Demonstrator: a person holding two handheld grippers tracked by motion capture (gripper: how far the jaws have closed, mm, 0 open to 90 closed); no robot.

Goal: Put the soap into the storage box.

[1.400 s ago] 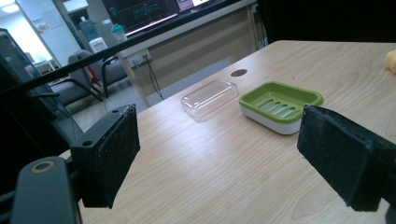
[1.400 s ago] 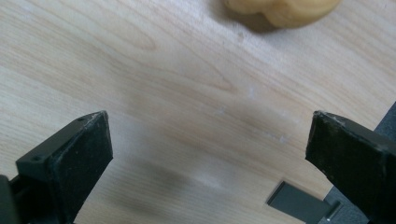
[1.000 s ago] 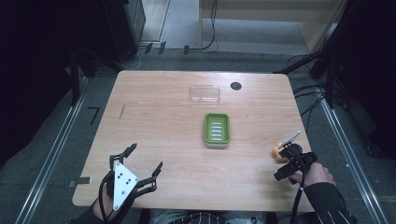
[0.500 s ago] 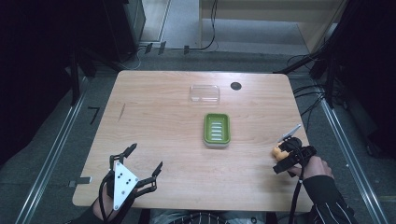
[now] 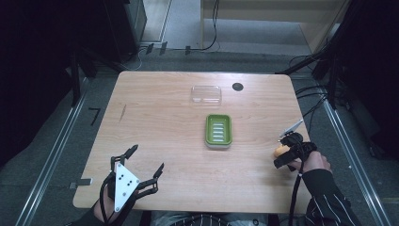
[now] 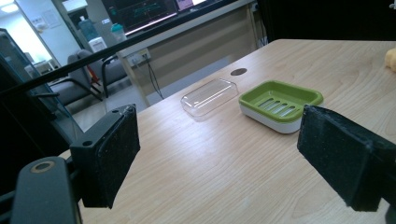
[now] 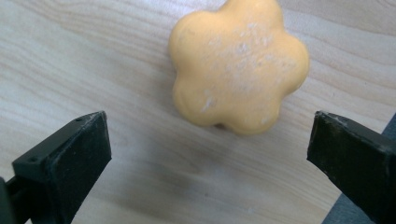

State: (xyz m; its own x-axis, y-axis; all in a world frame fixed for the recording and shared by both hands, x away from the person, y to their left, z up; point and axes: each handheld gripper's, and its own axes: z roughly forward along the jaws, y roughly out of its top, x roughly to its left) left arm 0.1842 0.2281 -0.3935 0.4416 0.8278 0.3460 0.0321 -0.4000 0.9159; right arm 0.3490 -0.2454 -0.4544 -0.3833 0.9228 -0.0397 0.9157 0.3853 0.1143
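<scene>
right gripper sits at the right edge of the frame in the high view, jaws spread wide and holding nothing, pointed down at an orange flower-shaped soap lying on the table. in the right gripper view the soap sits in the upper middle, beyond the jaw tips, not between them. my guess is it's going for a grab, so push forward until the soap is centred between the pads, then close gently on the lobes. left gripper is wide open too, lower left. green soap dish sits mid-frame, clear lid just above it.
</scene>
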